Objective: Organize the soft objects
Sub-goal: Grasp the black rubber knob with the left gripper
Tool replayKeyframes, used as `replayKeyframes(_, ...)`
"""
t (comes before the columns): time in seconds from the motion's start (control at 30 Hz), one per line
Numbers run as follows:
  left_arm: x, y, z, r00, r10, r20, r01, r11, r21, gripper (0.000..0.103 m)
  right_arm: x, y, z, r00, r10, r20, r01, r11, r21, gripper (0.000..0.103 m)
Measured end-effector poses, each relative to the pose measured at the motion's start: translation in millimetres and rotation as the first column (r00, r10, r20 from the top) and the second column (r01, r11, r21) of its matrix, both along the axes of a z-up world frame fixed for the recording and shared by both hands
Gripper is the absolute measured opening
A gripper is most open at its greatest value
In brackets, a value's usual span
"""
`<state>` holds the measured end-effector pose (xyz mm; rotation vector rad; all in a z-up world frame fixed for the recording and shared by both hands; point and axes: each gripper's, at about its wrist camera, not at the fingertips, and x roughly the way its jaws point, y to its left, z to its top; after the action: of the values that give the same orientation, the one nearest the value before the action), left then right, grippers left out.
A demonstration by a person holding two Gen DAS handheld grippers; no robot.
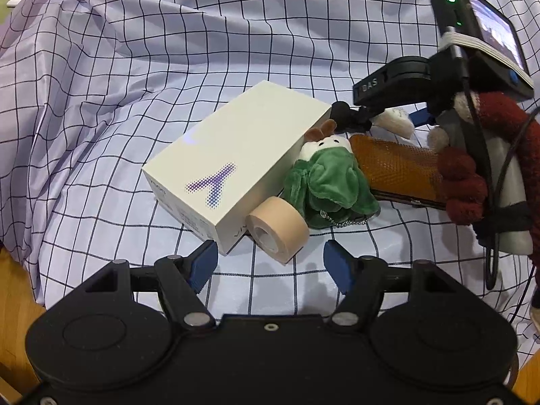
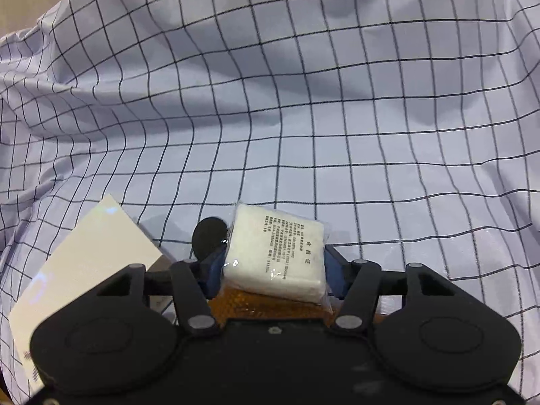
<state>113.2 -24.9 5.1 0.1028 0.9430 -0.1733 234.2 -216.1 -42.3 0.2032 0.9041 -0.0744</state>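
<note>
Right gripper clamps the white wrapped pad between its fingers.

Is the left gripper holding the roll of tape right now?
No. The left gripper stands open and empty, with the beige tape roll lying on the checked cloth just ahead of its fingers.

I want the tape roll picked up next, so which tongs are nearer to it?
Left. The left tongs stand open just short of the tape roll; the right tongs are beyond the plush, gripping a white packet.
</note>
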Motion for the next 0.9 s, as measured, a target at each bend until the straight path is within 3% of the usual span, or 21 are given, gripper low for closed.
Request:
replayKeyframes(0.4, 27, -27, 25, 0.998, -0.067, 0.000, 0.067, 0.998, -0.005, 0.065, -44, -36, 12, 0.998, -0.052, 0.023, 0.053, 0.998, -0.034, 0.058)
replayKeyframes(0.7, 88, -65, 44, 0.995, -0.099, -0.001, 0.099, 0.995, -0.026, 0.065, -78, -51, 19, 0.996, -0.073, 0.059, 0.077, 0.995, -0.062, 0.059)
replayKeyframes(0.9, 128, -96, 33, 0.992, -0.125, -0.018, 0.125, 0.992, 0.003, 0.065, -93, -55, 22, 0.995, -0.067, 0.078, 0.073, 0.995, -0.073, 0.059)
